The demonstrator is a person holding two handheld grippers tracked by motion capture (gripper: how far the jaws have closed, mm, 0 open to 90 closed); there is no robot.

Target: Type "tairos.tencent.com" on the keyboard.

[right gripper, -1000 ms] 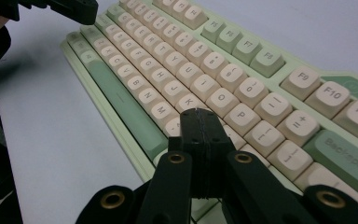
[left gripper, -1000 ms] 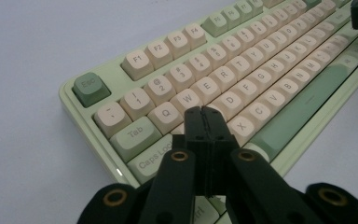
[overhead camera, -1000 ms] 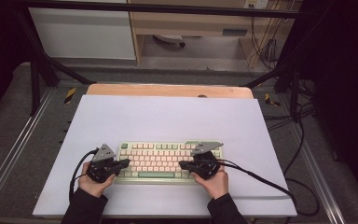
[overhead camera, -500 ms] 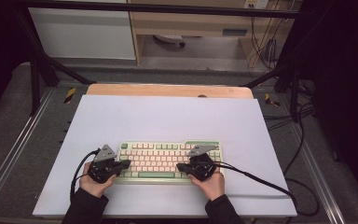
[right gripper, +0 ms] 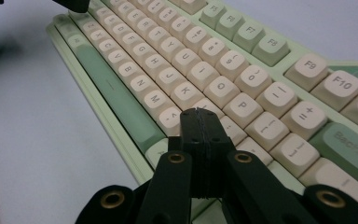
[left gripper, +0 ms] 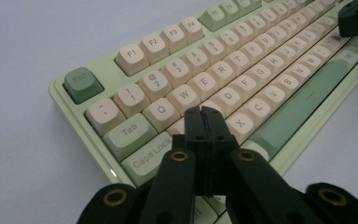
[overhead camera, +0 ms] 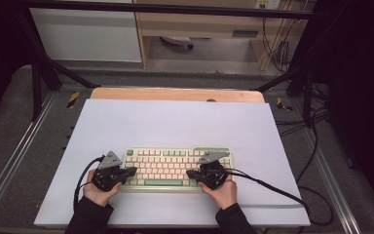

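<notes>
Green-framed, with cream keys, the keyboard (overhead camera: 175, 168) lay flat on the pale mat (overhead camera: 175, 122), near its front edge and square to you. At its left end you held the left gripper (left gripper: 202, 112) with the jaws clenched on nothing, tips poised over the A key (left gripper: 179, 126), just beside Caps Lock (left gripper: 149, 157); whether they touched the cap I could not tell. At the right end your right gripper (right gripper: 199, 113) was likewise pinched shut and empty, its tips over the keys right of L, below P (right gripper: 242, 108).

My reading: you were set up to type, one closed tip per hand serving as a finger. Nothing showed whether any key had been pressed, so the keying itself seemed to lie ahead.

As for containers, none sat on the mat, which carried just the keyboard.
</notes>
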